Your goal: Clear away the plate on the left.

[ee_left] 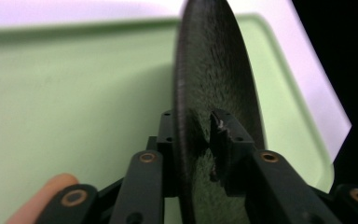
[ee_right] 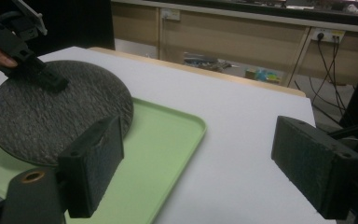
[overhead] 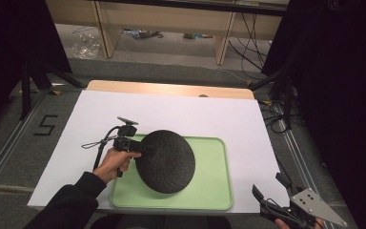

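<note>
A round black plate point(overhead: 166, 161) with a rough texture hangs tilted over the light green tray point(overhead: 212, 191). My left gripper point(overhead: 142, 147) is shut on the plate's left rim. In the left gripper view the plate point(ee_left: 214, 74) stands edge-on between the two jaws, above the tray point(ee_left: 74, 93). My right gripper point(overhead: 271, 191) is at the table's near right corner, off the tray, with its jaws wide open and nothing between them. From the right gripper view I see the plate point(ee_right: 51, 116), the tray point(ee_right: 168, 140) and the left gripper point(ee_right: 46, 79) on the plate's rim.
The tray lies on a white sheet point(overhead: 171, 109) that covers a wooden table point(overhead: 171, 88). Black stands point(overhead: 28, 81) and cables point(overhead: 276, 119) are on the floor at both sides. Wooden shelving point(overhead: 171, 24) stands beyond the table.
</note>
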Tool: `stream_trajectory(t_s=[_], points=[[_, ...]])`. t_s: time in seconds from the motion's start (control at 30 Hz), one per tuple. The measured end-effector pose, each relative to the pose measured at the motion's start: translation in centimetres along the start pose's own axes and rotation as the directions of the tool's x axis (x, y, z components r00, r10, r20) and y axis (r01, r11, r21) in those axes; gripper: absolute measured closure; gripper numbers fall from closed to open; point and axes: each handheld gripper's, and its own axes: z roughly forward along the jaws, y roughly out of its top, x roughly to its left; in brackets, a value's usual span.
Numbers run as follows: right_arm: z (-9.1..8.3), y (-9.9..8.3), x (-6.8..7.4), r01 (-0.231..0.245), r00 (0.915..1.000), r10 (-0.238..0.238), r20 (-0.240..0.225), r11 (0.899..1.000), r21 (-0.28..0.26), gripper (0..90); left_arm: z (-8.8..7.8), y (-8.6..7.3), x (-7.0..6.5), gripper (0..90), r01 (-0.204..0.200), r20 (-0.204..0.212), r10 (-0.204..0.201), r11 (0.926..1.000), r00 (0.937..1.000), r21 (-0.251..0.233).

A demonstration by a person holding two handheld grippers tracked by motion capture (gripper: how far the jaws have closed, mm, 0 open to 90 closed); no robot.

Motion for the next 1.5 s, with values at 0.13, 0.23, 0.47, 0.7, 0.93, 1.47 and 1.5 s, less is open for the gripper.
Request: stream_trajectory(t_s=[0.13, 0.23, 0.47, 0.7, 0.93, 1.47, 1.5], points=[[0.0, 0.0, 0.0, 0.002, 1.0000, -0.002, -0.005, 1.000, 0.012, 17.6, -0.8, 0.1, 0.2, 66.7, -0.038, -0.078, 0.039, 0.9991, 0.9962, 0.021], [0.1, -0.1, 0.0, -0.002, 0.9999, 0.002, -0.011, 1.000, 0.010, 17.6, -1.5, -0.3, 1.2, 70.5, -0.014, -0.068, 0.016, 0.9995, 0.9975, 0.027], [0.1, 0.0, 0.2, 0.007, 0.9999, -0.006, -0.012, 1.000, 0.016, 17.6, -1.9, -1.0, 1.8, 68.2, -0.059, -0.125, 0.071, 0.9934, 0.9897, 0.099], [0.1, 0.0, 0.1, 0.007, 0.9998, -0.007, -0.017, 1.000, 0.020, 17.8, -1.9, -1.8, 1.9, 67.5, -0.050, -0.115, 0.060, 0.9943, 0.9915, 0.094], [0.2, 0.0, 0.2, 0.011, 0.9998, -0.010, -0.019, 1.000, 0.020, 17.8, -1.0, -1.9, 1.0, 66.9, -0.067, -0.115, 0.079, 0.9921, 0.9902, 0.106], [0.2, 0.0, 0.2, 0.009, 0.9998, -0.009, -0.019, 1.000, 0.020, 17.8, -0.5, -2.8, -0.2, 66.3, -0.108, -0.121, 0.128, 0.9815, 0.9843, 0.158], [0.2, 0.0, 0.2, 0.011, 0.9998, -0.010, -0.019, 1.000, 0.020, 17.9, -0.4, -2.9, -0.2, 66.2, -0.107, -0.124, 0.127, 0.9817, 0.9842, 0.158]])
